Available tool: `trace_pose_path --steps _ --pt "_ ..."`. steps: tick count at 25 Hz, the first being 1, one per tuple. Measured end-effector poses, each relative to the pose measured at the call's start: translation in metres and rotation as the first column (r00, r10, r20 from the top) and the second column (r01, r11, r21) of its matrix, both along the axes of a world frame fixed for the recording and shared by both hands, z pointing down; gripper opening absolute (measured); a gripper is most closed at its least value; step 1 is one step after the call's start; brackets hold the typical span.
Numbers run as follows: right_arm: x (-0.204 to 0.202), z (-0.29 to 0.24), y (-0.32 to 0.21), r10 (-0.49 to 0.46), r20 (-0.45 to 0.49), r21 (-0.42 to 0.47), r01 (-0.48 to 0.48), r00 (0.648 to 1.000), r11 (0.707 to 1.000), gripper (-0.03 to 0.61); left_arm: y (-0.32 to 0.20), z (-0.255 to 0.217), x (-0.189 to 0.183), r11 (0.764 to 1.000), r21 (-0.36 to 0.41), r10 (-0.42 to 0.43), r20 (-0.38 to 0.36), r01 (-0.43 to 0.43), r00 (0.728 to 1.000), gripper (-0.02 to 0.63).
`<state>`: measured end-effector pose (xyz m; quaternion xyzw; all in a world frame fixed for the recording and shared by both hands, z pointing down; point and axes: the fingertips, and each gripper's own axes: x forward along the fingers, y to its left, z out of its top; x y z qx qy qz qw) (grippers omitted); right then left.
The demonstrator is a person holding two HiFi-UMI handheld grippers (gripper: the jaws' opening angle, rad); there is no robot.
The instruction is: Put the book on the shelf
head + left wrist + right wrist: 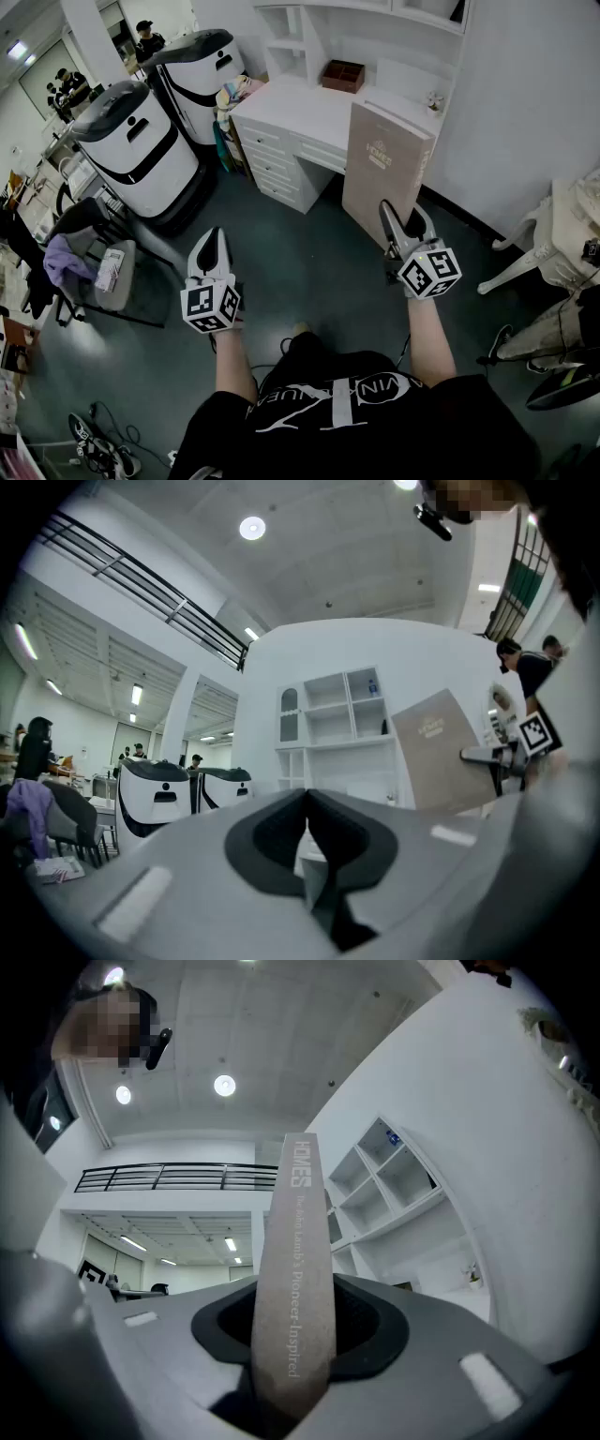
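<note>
White surface (309, 111) and shelf (302, 42) ahead; shelf top cut off at frame edge. Right claw (403, 228) clamped on book (384, 164), upright over open floor (300, 248). Left claw (211, 248) together, empty.

Bright ceiling lights, fisheye-warped edges.

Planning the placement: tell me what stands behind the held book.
Behind the book stands the white desk, shelves above, a brown box on top. The book hides the desk's lower right part.
</note>
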<state>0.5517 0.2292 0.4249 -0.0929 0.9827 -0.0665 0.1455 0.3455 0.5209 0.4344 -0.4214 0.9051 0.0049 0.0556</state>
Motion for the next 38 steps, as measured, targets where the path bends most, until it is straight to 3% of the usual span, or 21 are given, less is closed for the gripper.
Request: trace_pose_path --steps 19,38 --pt "-0.02 0.026 -0.024 -0.021 -0.019 -0.03 0.021 1.0 0.999 0.17 -0.022 0.032 -0.018 1.0 -0.006 -0.01 -0.059 0.01 0.998 0.0" --pt "-0.221 0.012 -0.132 0.05 -0.015 -0.073 -0.051 0.999 0.996 0.17 -0.142 0.018 -0.235 0.998 -0.024 0.063 -0.055 -0.065 0.996 0.0"
